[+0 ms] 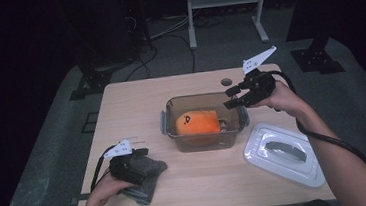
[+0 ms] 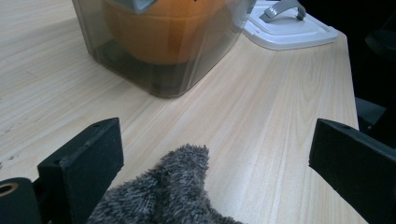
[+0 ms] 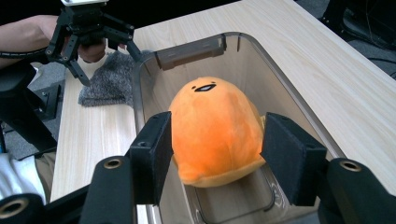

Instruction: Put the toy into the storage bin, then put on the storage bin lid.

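1 container [image 1: 171, 118], 1 plush [image 1: 197, 122], 1 lid [image 1: 282, 154], 1 cloth [image 1: 149, 173]

Plush toy [image 1: 197, 122] in container [image 1: 239, 123], lid [image 1: 282, 154] right, cloth [image 1: 150, 177] front-left.

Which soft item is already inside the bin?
The orange plush sits inside the clear bin; the grey fuzzy cloth lies on the table under the left tool.

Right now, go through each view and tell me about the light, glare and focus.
High view: table evenly lit, surroundings nearly black, image soft; lid bright but not blown out. Left gripper view: cloth and wood grain sharp, bin wall hazy, slightly soft. Right gripper view: plush crisp and evenly lit, right claw pads near the lens a little soft, left claw farther off still clear.
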`<state>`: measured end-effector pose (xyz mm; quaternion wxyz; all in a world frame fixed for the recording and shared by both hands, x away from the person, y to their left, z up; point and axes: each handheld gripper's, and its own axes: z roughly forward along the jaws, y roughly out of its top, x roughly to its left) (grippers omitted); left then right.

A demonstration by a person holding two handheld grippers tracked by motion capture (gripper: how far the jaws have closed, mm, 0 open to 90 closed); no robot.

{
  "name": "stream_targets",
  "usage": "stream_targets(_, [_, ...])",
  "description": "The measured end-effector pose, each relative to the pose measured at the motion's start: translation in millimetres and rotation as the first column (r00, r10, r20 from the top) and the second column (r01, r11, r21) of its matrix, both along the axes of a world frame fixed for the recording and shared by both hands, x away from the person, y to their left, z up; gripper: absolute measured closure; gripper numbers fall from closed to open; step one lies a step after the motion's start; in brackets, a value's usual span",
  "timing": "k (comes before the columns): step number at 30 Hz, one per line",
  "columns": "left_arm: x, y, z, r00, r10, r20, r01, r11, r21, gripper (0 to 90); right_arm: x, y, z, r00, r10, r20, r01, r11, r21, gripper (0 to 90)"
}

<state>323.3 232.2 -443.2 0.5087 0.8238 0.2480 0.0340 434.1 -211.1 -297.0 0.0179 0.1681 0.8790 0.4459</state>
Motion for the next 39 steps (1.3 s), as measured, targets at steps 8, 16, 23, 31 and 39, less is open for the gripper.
stream_targets(8, [0.5,-1.8,0.7,1.0000,-0.002,0.000,0.002,1.0000,-0.005,2.3,-8.6,-16.7,1.7,0.9998,-0.022,0.004,0.022,1.000,0.007,41.1])
stream_targets(16, [2.1,0.0,-0.3,1.0000,0.000,-0.003,0.000,1.0000,-0.008,2.3,-16.3,-35.4,-3.9,0.9985,-0.054,0.000,0.054,0.998,0.029,40.0])
stream_targets(23, [1.9,-1.9,-0.9,1.0000,-0.005,-0.005,0.005,1.0000,0.000,2.2,-24.3,-54.8,-13.6,0.9962,-0.085,-0.016,0.086,0.996,0.034,39.6])
stream_targets(31, [2.2,-2.4,1.6,1.0000,0.004,0.003,-0.004,1.0000,-0.004,2.2,-31.0,-71.3,-29.4,0.9925,-0.115,-0.041,0.117,0.992,0.037,38.7])
stream_targets(39, [1.8,-5.6,-0.4,1.0000,-0.004,-0.007,0.004,1.0000,0.007,2.3,-35.5,-81.9,-45.7,0.9871,-0.143,-0.072,0.146,0.988,0.042,36.2])
